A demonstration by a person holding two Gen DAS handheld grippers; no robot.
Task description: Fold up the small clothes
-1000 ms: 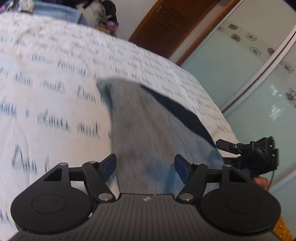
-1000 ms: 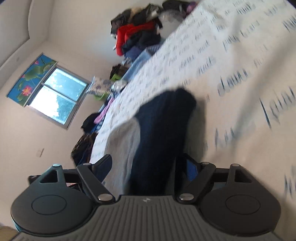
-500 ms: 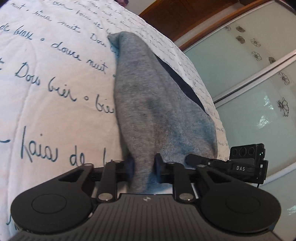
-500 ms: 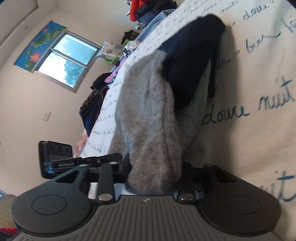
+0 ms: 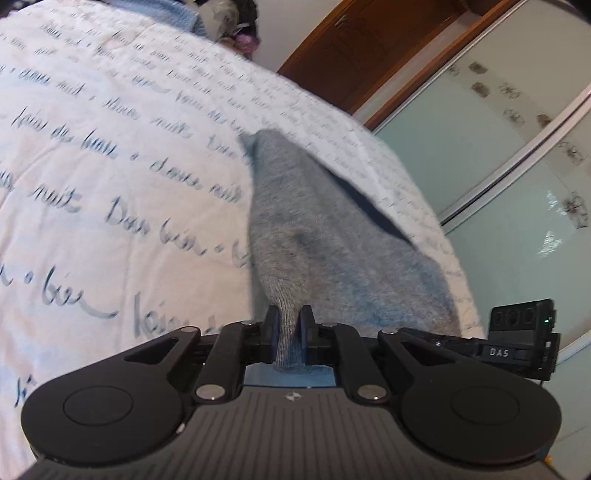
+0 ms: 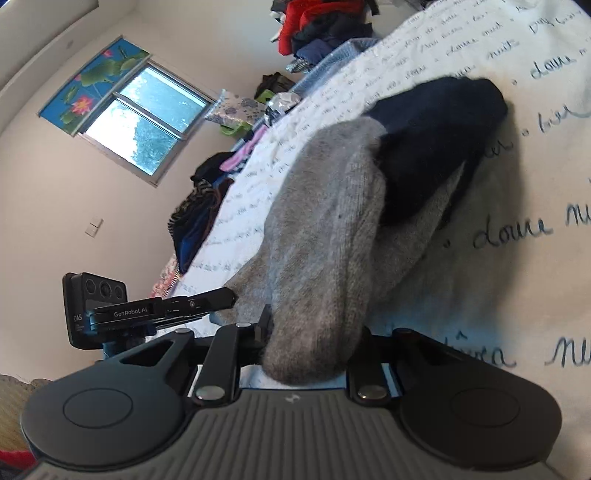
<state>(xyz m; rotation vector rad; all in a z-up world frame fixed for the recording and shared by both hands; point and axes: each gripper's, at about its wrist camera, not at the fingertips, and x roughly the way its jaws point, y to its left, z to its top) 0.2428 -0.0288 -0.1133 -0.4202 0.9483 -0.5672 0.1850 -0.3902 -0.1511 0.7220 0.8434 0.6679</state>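
Note:
A small grey knit garment (image 5: 325, 236) with a dark navy part (image 5: 365, 206) lies on the white bedspread with blue script (image 5: 110, 184). My left gripper (image 5: 290, 328) is shut on its near grey edge. In the right wrist view the same grey garment (image 6: 325, 236) and its navy end (image 6: 436, 133) stretch away from my right gripper (image 6: 314, 343), which is shut on a bunched grey edge. The other gripper shows at the side of each view, at the right in the left wrist view (image 5: 517, 347) and at the left in the right wrist view (image 6: 147, 310).
A pile of clothes (image 6: 317, 26) sits at the far end of the bed (image 6: 517, 258). More clothes (image 6: 199, 214) lie beside the bed below a window (image 6: 144, 122). A wooden door (image 5: 354, 55) and frosted glass wardrobe doors (image 5: 498, 155) stand beyond the bed edge.
Both grippers were open around the garment one second ago and have closed on its near edge. Since then both have drawn back and lifted a little with the fabric held.

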